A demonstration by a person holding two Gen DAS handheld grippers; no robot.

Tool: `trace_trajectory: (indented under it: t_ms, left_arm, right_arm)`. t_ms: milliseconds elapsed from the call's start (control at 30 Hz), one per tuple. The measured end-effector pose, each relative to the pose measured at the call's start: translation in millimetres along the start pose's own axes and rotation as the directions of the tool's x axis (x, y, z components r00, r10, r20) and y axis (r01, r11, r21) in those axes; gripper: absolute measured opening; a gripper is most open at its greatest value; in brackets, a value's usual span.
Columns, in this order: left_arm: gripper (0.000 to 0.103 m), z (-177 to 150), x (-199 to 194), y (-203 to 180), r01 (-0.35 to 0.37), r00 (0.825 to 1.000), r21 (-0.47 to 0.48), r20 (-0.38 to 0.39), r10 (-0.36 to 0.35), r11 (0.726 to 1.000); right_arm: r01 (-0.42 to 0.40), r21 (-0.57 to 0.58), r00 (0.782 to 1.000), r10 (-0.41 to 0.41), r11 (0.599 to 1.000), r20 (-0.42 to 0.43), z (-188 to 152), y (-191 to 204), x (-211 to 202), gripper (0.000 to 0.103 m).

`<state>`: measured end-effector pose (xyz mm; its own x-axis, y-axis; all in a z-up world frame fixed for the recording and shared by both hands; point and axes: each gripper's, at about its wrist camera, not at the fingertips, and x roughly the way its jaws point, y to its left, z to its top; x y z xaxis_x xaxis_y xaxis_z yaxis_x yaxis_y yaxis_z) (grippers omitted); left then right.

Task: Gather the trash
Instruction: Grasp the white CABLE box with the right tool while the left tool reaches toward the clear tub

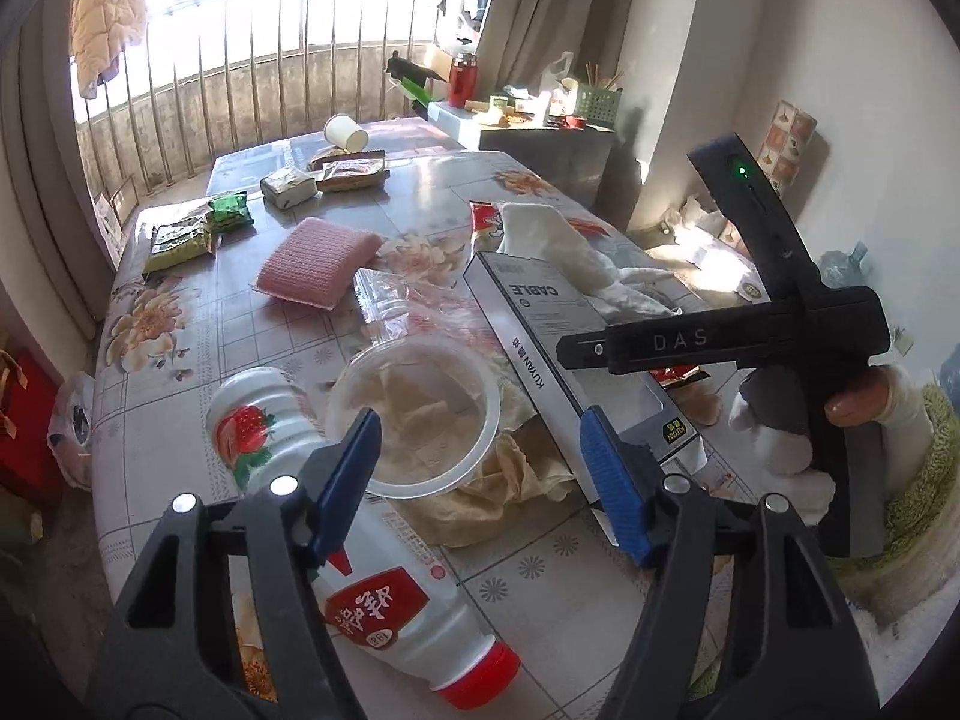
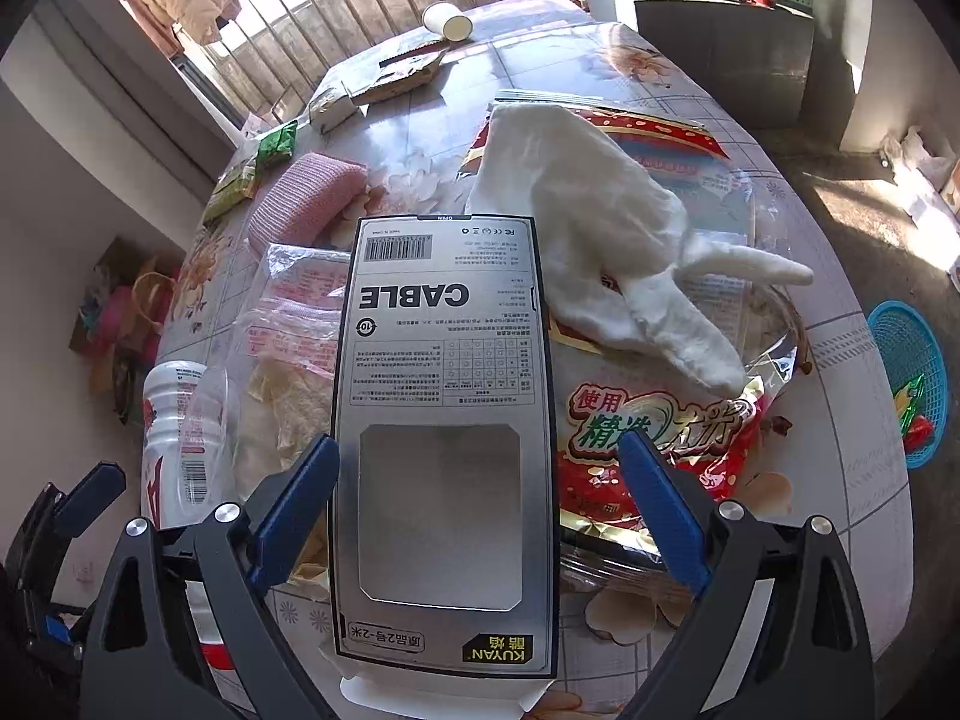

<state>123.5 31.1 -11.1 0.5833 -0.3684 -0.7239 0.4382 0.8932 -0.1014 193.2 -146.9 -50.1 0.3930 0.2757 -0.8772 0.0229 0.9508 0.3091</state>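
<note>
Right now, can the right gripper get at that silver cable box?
Probably yes. The right gripper is open, and the cable box already lies between its blue fingers with nothing on top of that end. The white glove rests beside the far end, clear of the fingers.

A blue basket [image 2: 909, 381] sits on the floor beside the table [image 2: 840, 360].

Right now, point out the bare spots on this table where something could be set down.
Bare tablecloth shows left of the pink sponge, down to the strawberry bottle, and at the near edge beneath the cable box. The middle is crowded: plastic cup, crumpled paper, clear bag, white glove, red snack bag.
</note>
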Motion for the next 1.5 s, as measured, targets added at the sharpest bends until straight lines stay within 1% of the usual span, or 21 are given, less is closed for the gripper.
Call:
trace_trajectory:
  t_ms: [133,200,367,467,533,600,700,833,1000,1167,1367,1500]
  left_arm:
    - [0.054,-1,22,-6,-0.018,0.998,0.043,-0.059,0.020,0.999]
    - [0.047,-2,30,-6,-0.030,0.996,0.054,-0.088,0.035,0.998]
    - [0.046,-2,36,-4,-0.031,0.994,0.064,-0.103,0.037,0.997]
    - [0.041,-1,41,-4,-0.041,0.992,0.069,-0.118,0.049,0.997]
    - [0.037,0,45,-3,-0.043,0.991,0.069,-0.126,0.052,0.997]
    - [0.027,0,47,-3,-0.046,0.990,0.068,-0.132,0.055,0.997]
    - [0.017,1,48,-2,-0.046,0.990,0.067,-0.131,0.055,0.997]
    - [0.014,4,46,-2,-0.044,0.992,0.075,-0.115,0.053,0.996]
    - [0.008,7,43,-5,-0.043,0.993,0.091,-0.101,0.052,0.995]
    - [0.005,12,37,-7,-0.044,0.996,0.099,-0.074,0.051,0.994]
    - [0.005,19,25,-6,-0.060,0.997,0.104,-0.040,0.064,0.993]
    - [0.005,24,10,-7,-0.072,0.997,0.096,-0.008,0.073,0.993]
  right_arm:
    - [-0.003,-0.015,1.000,0.002,1.000,-0.024,3,4,9,0.092]
    - [-0.006,-0.017,0.999,0.005,1.000,-0.035,5,6,12,0.092]
    - [-0.019,-0.023,0.999,0.018,1.000,-0.050,7,9,12,0.092]
    - [-0.021,-0.018,0.997,0.019,1.000,-0.073,7,9,17,0.092]
    - [-0.014,-0.019,0.995,0.012,1.000,-0.095,7,10,24,0.092]
    - [-0.028,-0.018,0.994,0.026,0.999,-0.108,5,10,29,0.092]
    - [-0.049,-0.004,0.993,0.048,0.999,-0.112,4,8,30,0.091]
    - [-0.089,0.029,0.989,0.092,0.996,-0.114,4,1,26,0.078]
    - [-0.113,0.057,0.988,0.118,0.992,-0.101,2,-6,20,0.077]
    - [-0.138,0.071,0.987,0.143,0.988,-0.068,1,-10,8,0.077]
    - [-0.168,0.086,0.985,0.171,0.982,-0.032,-1,-16,-9,0.077]
    - [-0.184,0.089,0.983,0.186,0.979,-0.004,-4,-20,-24,0.077]
